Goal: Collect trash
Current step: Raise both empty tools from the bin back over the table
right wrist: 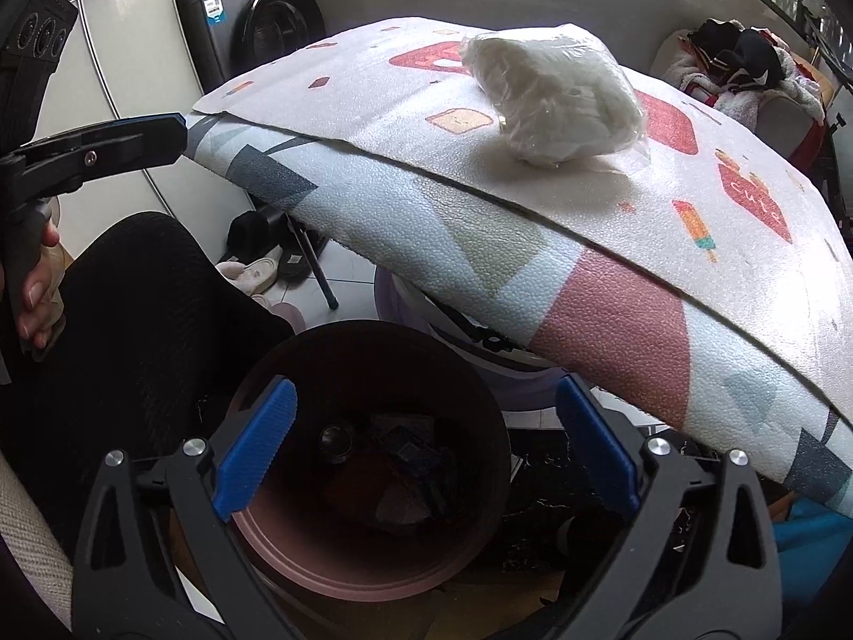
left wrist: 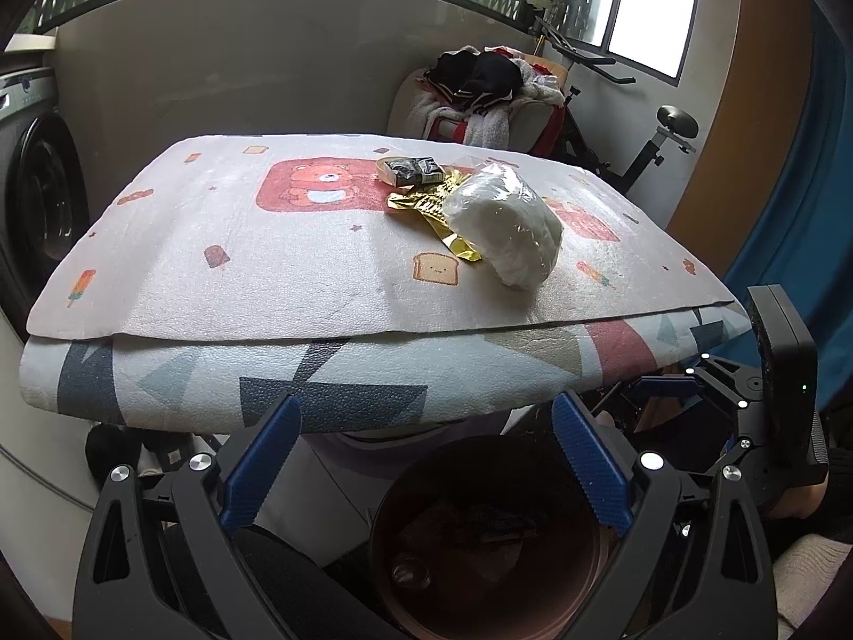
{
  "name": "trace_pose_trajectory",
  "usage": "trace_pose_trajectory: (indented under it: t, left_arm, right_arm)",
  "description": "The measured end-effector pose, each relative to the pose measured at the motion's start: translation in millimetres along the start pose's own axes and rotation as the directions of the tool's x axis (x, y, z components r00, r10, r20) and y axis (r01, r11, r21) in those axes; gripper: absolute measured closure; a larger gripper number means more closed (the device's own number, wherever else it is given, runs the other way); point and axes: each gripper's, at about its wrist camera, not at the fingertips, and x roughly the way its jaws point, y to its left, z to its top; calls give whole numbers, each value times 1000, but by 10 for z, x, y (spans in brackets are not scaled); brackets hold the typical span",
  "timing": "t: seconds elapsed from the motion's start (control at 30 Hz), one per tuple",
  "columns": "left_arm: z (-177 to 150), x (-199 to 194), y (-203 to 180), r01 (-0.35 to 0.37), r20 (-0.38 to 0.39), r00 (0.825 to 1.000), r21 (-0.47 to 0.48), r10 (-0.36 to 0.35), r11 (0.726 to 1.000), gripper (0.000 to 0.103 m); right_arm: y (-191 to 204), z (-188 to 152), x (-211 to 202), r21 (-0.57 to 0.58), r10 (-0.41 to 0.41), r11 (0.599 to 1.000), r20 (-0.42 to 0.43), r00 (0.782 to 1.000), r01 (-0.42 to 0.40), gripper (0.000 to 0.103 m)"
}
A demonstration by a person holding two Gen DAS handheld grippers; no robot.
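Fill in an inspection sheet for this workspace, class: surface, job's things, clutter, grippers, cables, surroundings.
Surface: table under a printed mat.
Job's things: white bag, gold wrapper and dark packet on the mat; bin below the table edge, some trash inside.
Clutter: slippers on the floor.
Grippers: left gripper open, empty; right gripper open, empty, over the bin.
Cables: nothing seen.
Surroundings: washer, clothes pile, exercise bike.

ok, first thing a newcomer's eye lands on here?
Probably the white plastic-wrapped bundle sitting on the cartoon-print table mat, with a crumpled gold wrapper and a small dark pack just behind it. Next, the dark round bin on the floor below the table edge, already holding scraps, with the open right claw hanging empty over it.
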Motion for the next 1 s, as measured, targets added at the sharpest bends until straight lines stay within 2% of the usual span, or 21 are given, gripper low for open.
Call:
trace_pose_trajectory:
  t: [0.6, 0.77, 1.0]
  left_arm:
    - [37, -2, -33, -25, -2, 1000, 16, 25, 1000, 10]
    - [147, -40, -9, -9, 19, 1000, 8, 9, 1000, 10]
    - [421, -51, 59, -23, 67, 998, 3, 22, 1000, 9]
  right_arm:
    - [-271, 47, -171, 123, -42, 992, 57, 998, 35, 6]
    - [-409, 141, -249, 118, -99, 989, 81, 992, 89, 6]
    - [-684, 288, -318, 151, -137, 981, 105, 985, 120, 6]
